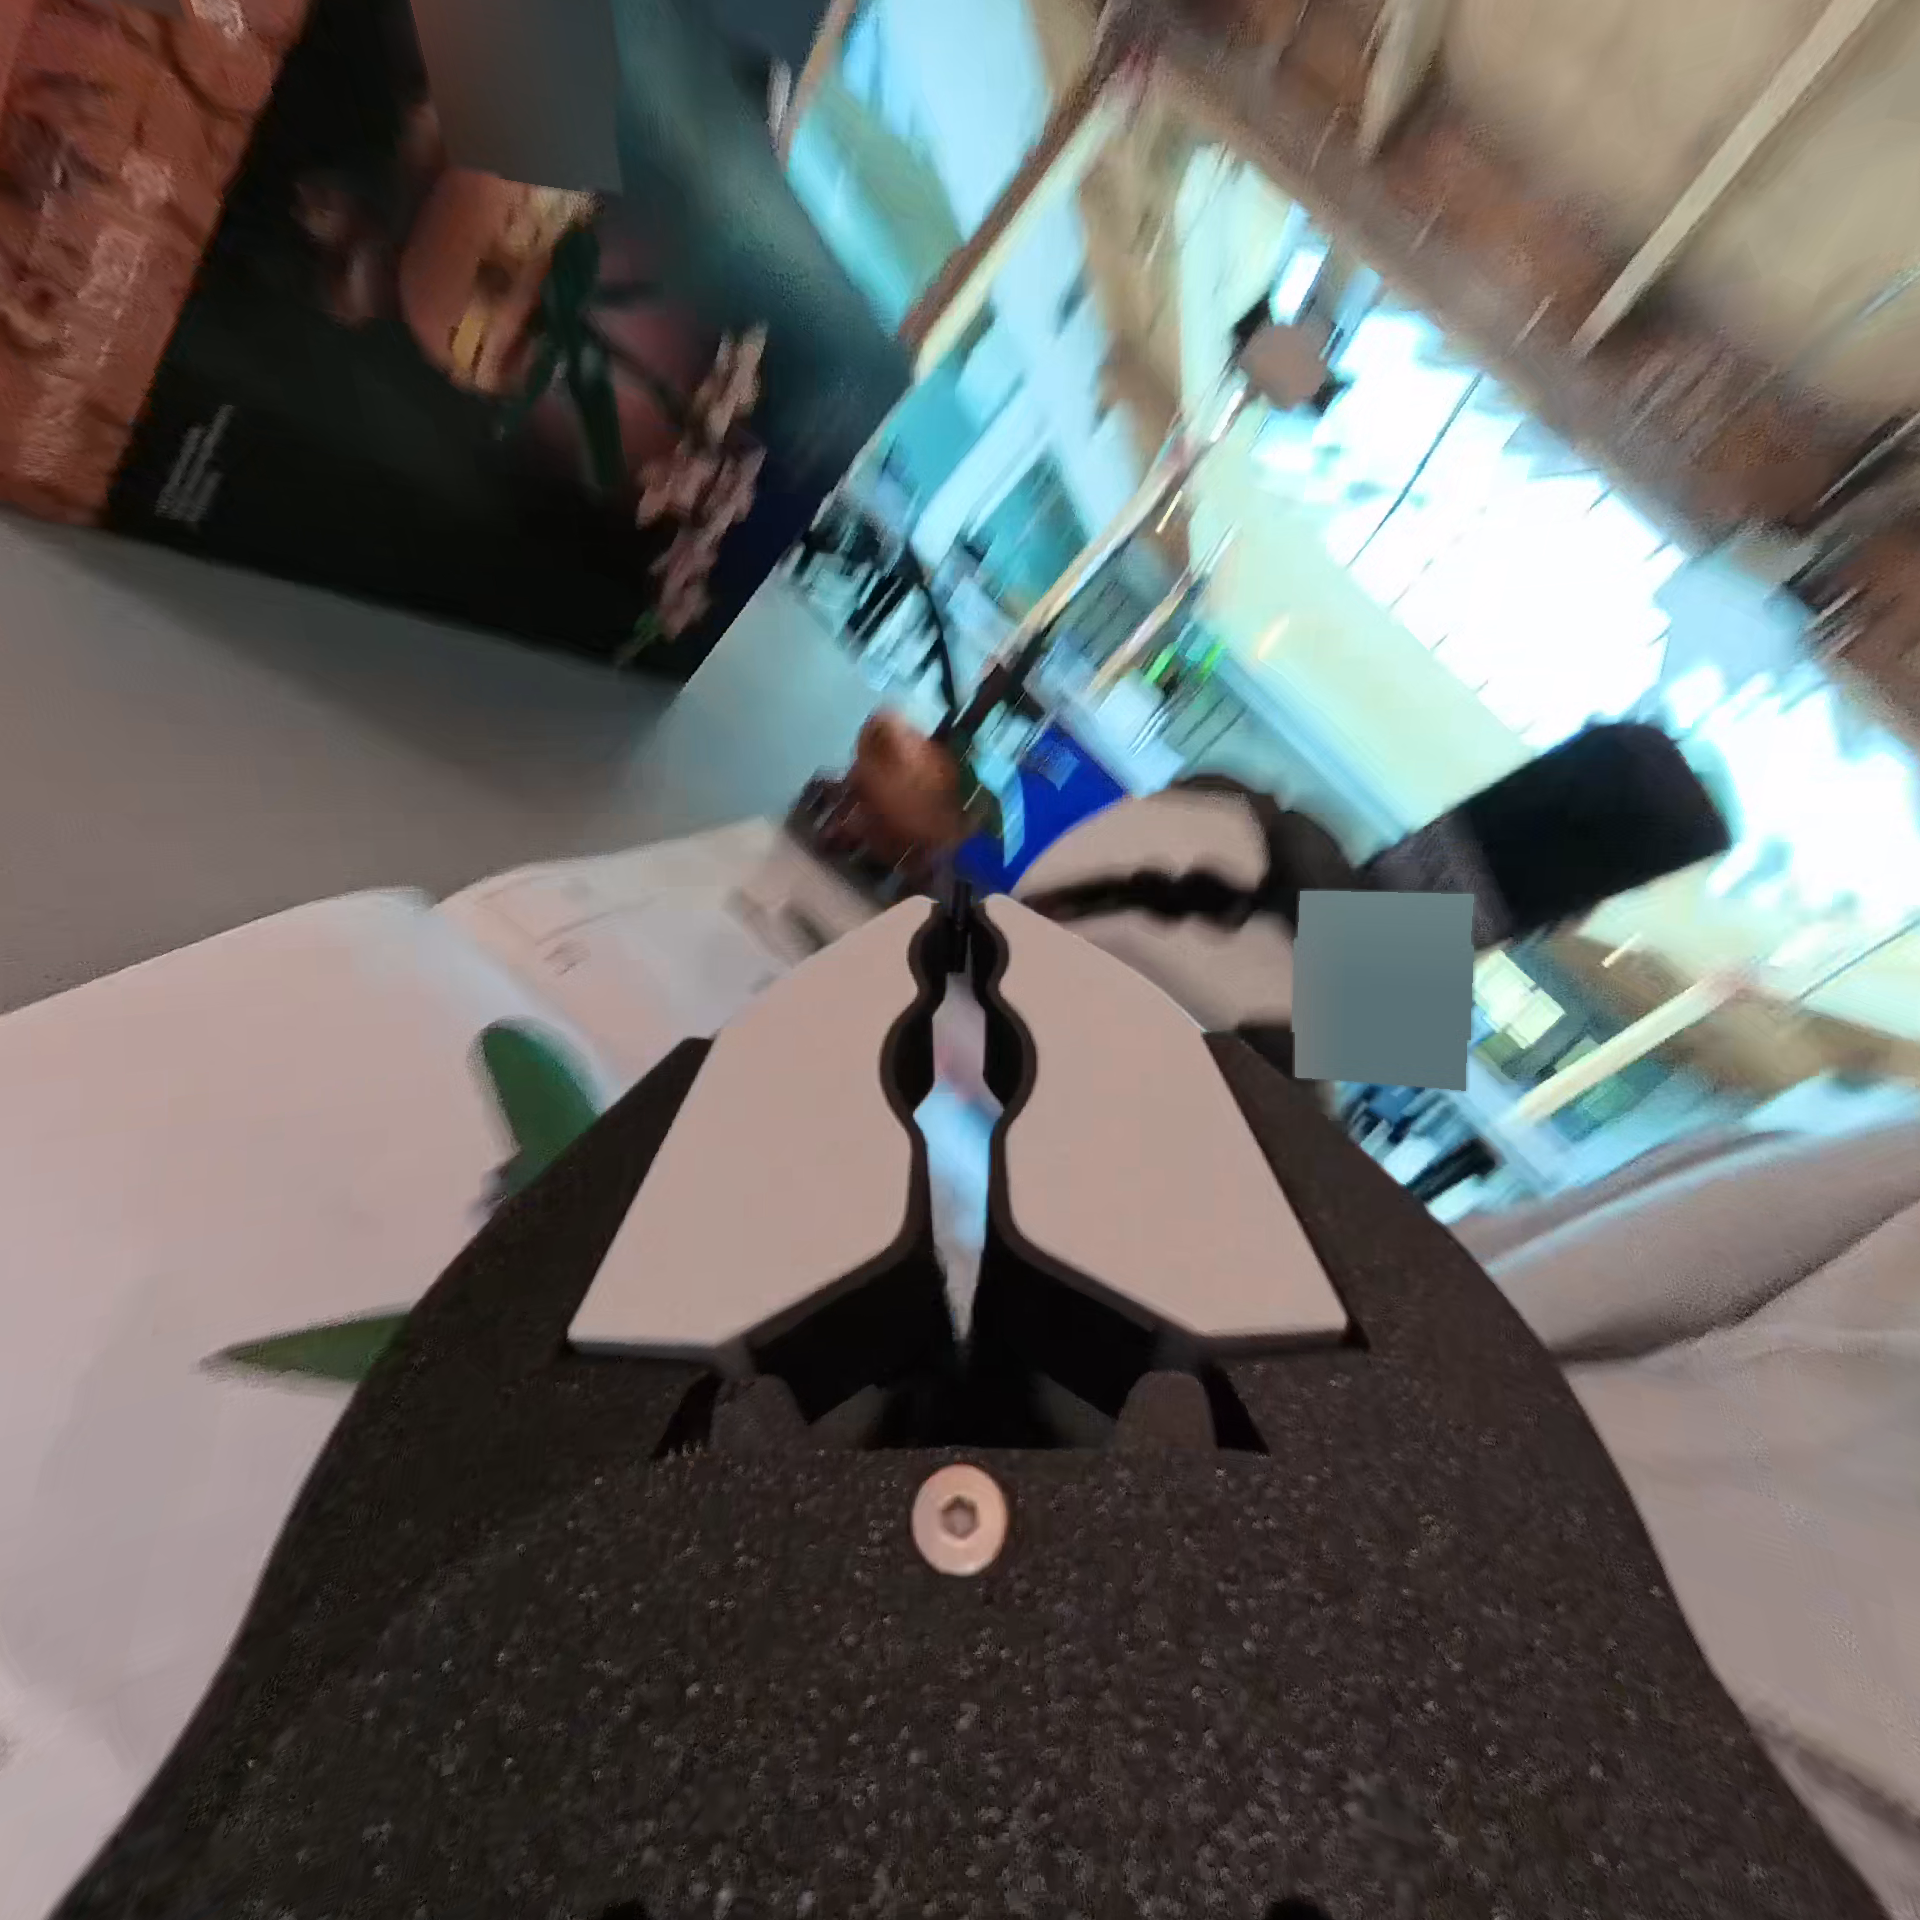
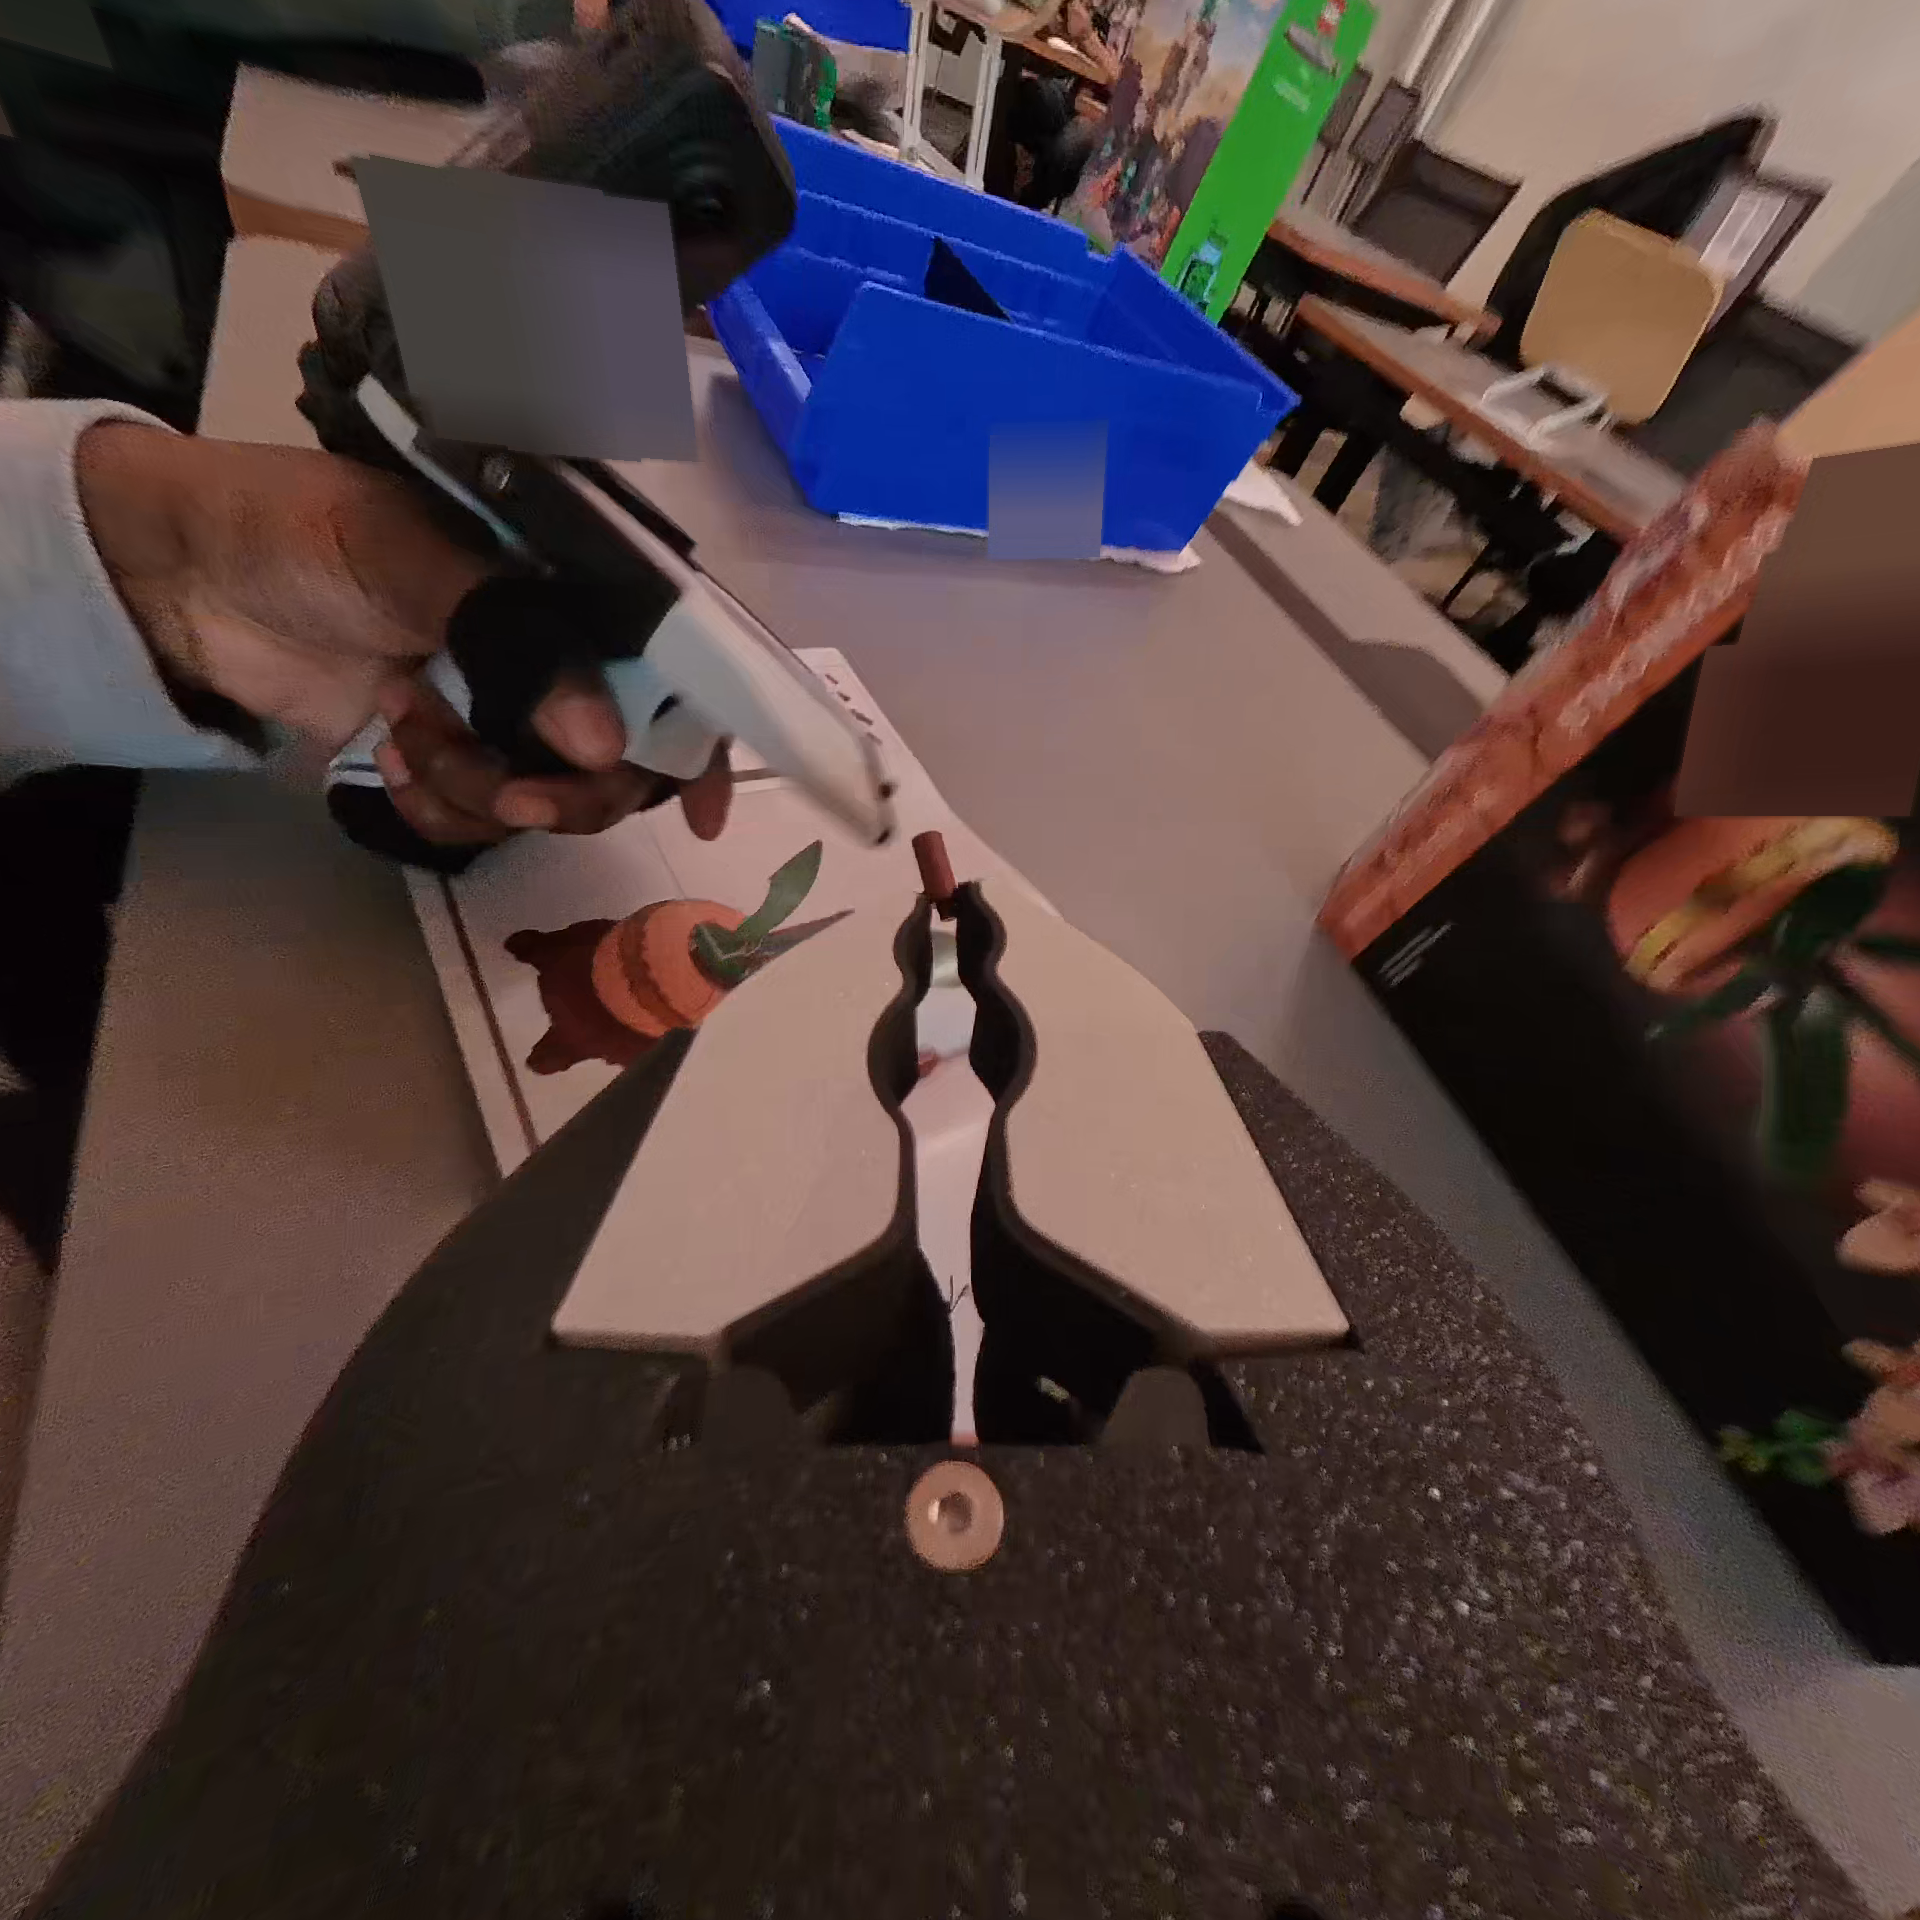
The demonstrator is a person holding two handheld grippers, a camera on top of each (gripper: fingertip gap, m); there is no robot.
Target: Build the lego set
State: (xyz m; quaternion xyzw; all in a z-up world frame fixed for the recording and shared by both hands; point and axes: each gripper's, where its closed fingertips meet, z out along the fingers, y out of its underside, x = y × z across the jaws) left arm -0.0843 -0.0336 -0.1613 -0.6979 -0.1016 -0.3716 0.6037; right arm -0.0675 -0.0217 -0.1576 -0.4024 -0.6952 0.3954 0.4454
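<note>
Grey desk, matte, w/ an open instruction booklet lying flat near its front edge. On the booklet sits the part-built lego model: orange ribbed pot on a dark brown base, green leaves sticking out to the right. Right claw is clenched on a small brown lego piece, held upright at the tips just above the booklet, right of the model. Left claw, seen from the right wrist view w/ a hand round its handle, points its tips down close beside that piece, apart from it; in its own view the left claw is near closed w/ something thin and black between the tips, too blurred to say what. Blue bin stands toward the desk's far edge, behind the booklet. Lego box, dark w/ an orange side, stands on the desk's right edge. Room beyond: more tables, a tan chair, a green banner, pale walls. Left wrist view is tilted and heavily motion-blurred: bright windows, same box top left.
</note>
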